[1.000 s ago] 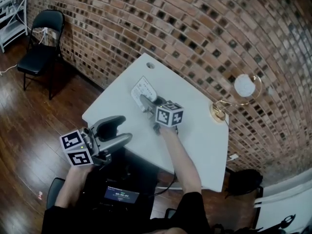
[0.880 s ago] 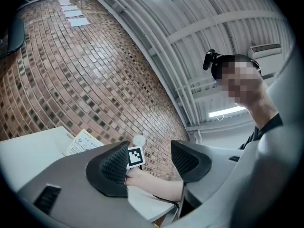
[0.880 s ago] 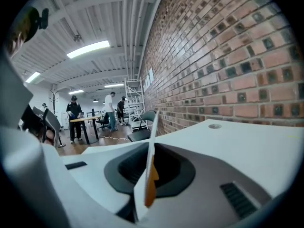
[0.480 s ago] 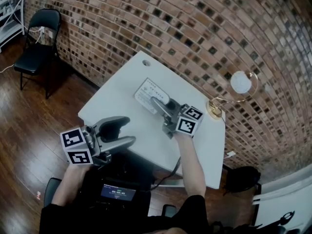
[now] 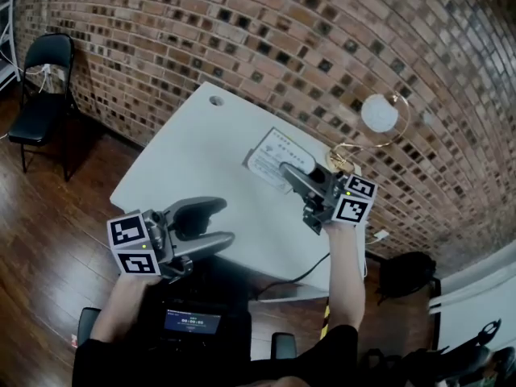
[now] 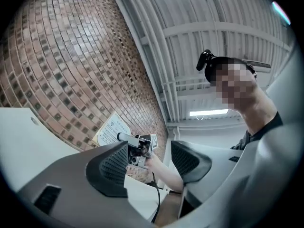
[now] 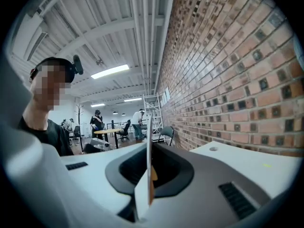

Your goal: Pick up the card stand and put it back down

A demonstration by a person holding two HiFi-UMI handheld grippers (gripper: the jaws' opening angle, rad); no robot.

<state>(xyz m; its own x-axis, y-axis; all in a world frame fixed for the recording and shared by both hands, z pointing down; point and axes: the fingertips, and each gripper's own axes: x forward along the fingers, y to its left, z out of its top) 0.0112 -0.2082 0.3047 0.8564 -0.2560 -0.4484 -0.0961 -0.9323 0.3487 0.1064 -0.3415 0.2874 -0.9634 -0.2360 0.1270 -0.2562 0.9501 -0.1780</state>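
Card stand: a flat pale sheet with print, clamped in the right gripper over the far part of the table. In the head view its printed face is turned up and toward the left. The gripper reaches it from the near right, and the sheet extends away from the jaws toward the brick wall.

In the right gripper view the card stand shows edge-on, a thin upright line running out between the two dark pads. The right gripper is fully closed on it, both pads pressed flat against its faces.

From the left gripper view the card stand is tilted, one corner high, and is seen against the wall above the tabletop, so it appears clear of the table. Which of its sides is the longer I cannot tell.

The left gripper is held at the table's near edge, well apart from the stand, pointing right. In its own view the left gripper has its jaws wide apart and grips nothing; only the distant right gripper and arm show through the gap.

A lamp with a round shade stands on the table's far right corner, near the stand. A black chair sits by the wall at far left.
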